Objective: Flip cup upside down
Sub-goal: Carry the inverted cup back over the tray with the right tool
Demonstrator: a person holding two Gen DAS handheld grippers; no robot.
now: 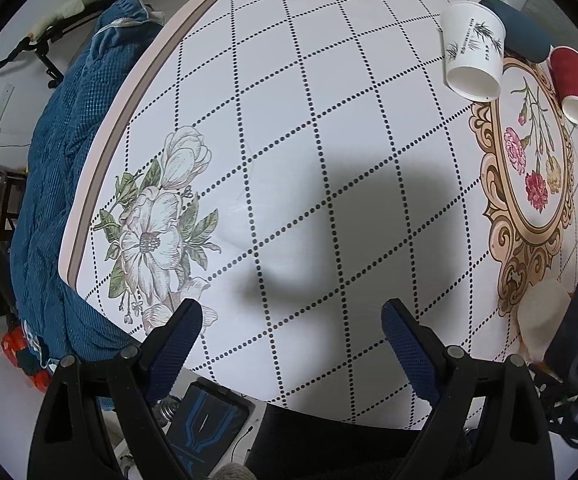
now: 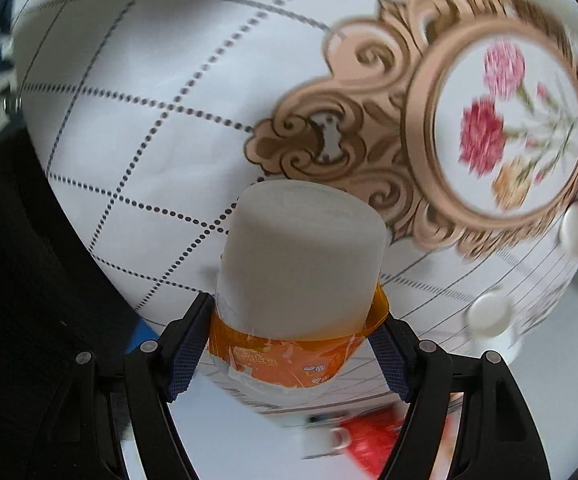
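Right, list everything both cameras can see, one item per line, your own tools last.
Table: one, white cloth with dotted diamond grid and flower prints.
White cup with orange band: one, in the right tool, closed bottom facing the camera.
White cup with bamboo print: one, far side of the table, tilted.
Red cup: one, right of the bamboo cup.
Dark blue-grey object: one, behind those two cups; cannot tell what it is.
Blue quilt: one, beyond the table's left edge.
Left tool: open, nothing between the fingers.
Right tool: shut on the orange-banded cup.
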